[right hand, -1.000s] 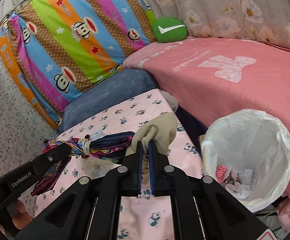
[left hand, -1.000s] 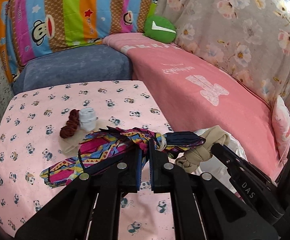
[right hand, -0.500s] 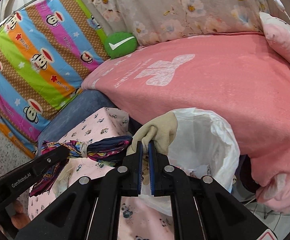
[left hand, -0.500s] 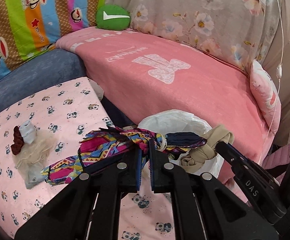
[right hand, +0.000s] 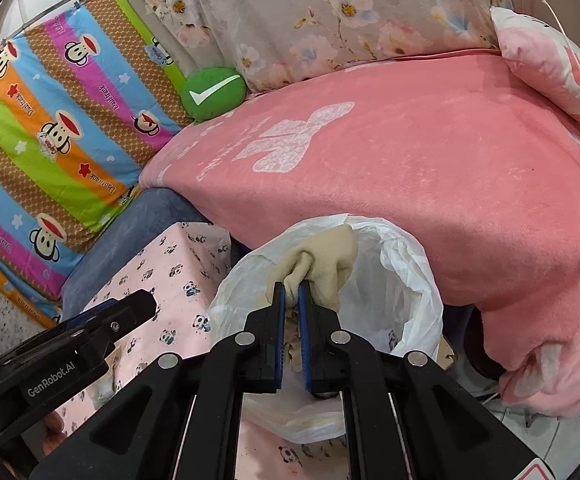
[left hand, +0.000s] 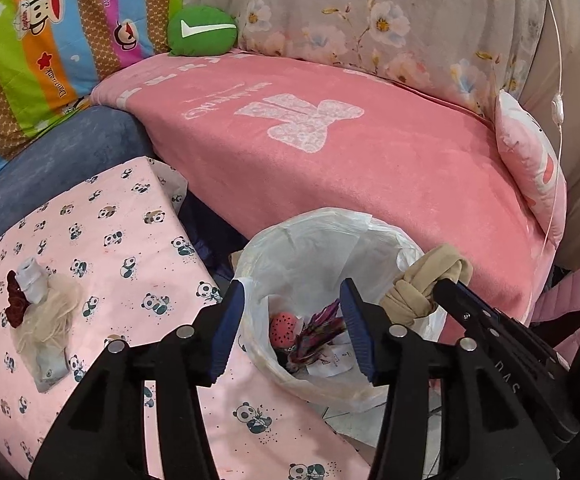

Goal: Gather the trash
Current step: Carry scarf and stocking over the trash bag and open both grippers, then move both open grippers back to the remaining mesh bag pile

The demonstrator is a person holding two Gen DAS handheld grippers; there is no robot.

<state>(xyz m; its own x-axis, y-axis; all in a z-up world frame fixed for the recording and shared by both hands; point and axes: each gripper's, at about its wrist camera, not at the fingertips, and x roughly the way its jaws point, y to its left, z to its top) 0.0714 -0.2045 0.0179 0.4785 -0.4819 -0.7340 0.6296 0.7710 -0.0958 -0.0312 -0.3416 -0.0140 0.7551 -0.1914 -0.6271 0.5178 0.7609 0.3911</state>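
Note:
A bin lined with a white plastic bag [left hand: 310, 240] stands beside the panda-print table [left hand: 102, 232]; it also shows in the right wrist view [right hand: 410, 280]. My left gripper [left hand: 292, 320] is open and empty above the bin. A colourful patterned cloth [left hand: 318, 336] lies inside the bin on paper scraps. My right gripper [right hand: 292, 300] is shut on a knotted beige cloth [right hand: 326, 256], also seen in the left wrist view [left hand: 422, 288], and holds it over the bin's rim. A pile of a dark red scrunchie, a white scrap and pale fluff [left hand: 38, 312] lies on the table at left.
A pink blanket [left hand: 350, 152] covers the sofa behind the bin. A green cushion [left hand: 202, 32], a striped monkey-print quilt [left hand: 50, 40] and a blue cushion [left hand: 62, 156] lie at the back. A pink pillow [left hand: 530, 164] is at right. A white cable [left hand: 556, 100] hangs at right.
Both grippers moved right from the table to over the bin. My left gripper opened and the colourful cloth dropped into the bin. My right gripper still holds the beige cloth.

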